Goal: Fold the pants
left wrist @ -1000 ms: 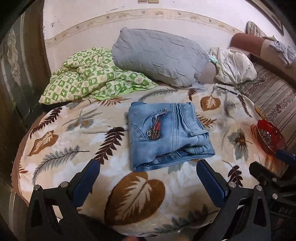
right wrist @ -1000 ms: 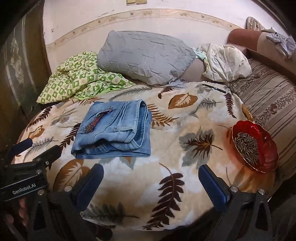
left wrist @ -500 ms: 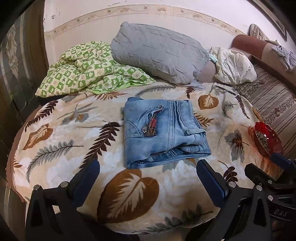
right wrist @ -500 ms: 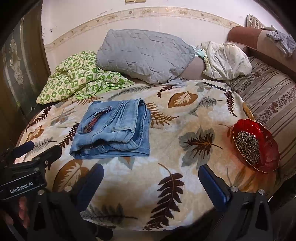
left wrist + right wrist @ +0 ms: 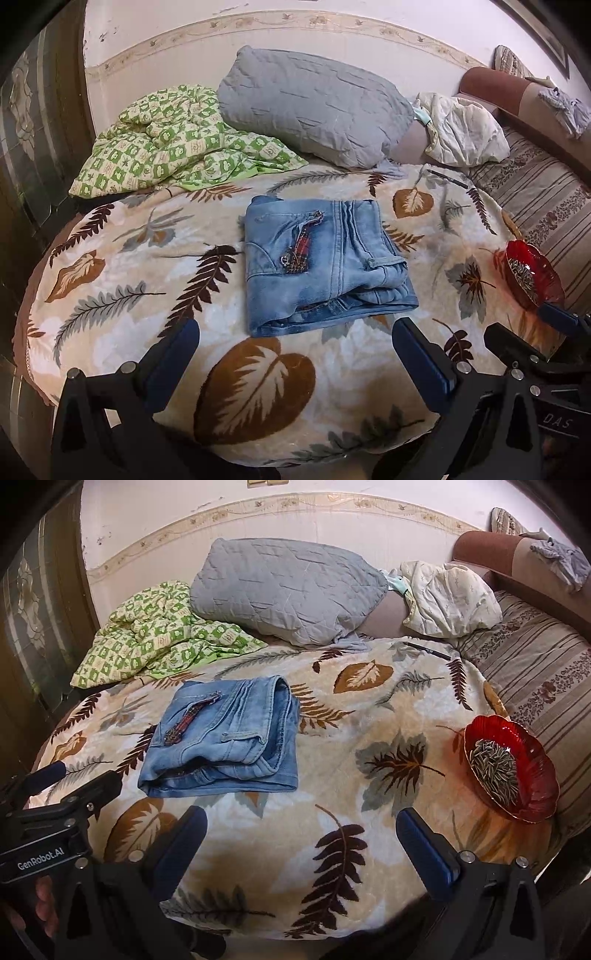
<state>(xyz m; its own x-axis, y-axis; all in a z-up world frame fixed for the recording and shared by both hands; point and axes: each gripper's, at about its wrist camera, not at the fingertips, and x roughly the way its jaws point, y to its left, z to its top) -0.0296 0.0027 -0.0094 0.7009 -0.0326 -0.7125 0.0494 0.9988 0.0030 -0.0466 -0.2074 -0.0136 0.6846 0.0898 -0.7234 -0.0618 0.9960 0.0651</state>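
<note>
The light blue jeans [image 5: 321,262] lie folded into a compact rectangle on the leaf-patterned blanket [image 5: 147,280], a red beaded ornament on top. They also show in the right wrist view [image 5: 225,734], left of centre. My left gripper [image 5: 295,354] is open and empty, held back near the blanket's front edge, short of the jeans. My right gripper [image 5: 301,843] is open and empty, also at the front edge, to the right of the jeans. Neither touches the cloth.
A red glass bowl of seeds [image 5: 511,766] sits at the blanket's right edge. A grey pillow [image 5: 314,110], a green checked quilt [image 5: 173,144] and a white bundle [image 5: 461,129] lie at the back. A pen [image 5: 428,650] lies near the striped sofa [image 5: 543,668].
Both grippers have drawn back slightly from the folded jeans and stay open. The jeans have not moved.
</note>
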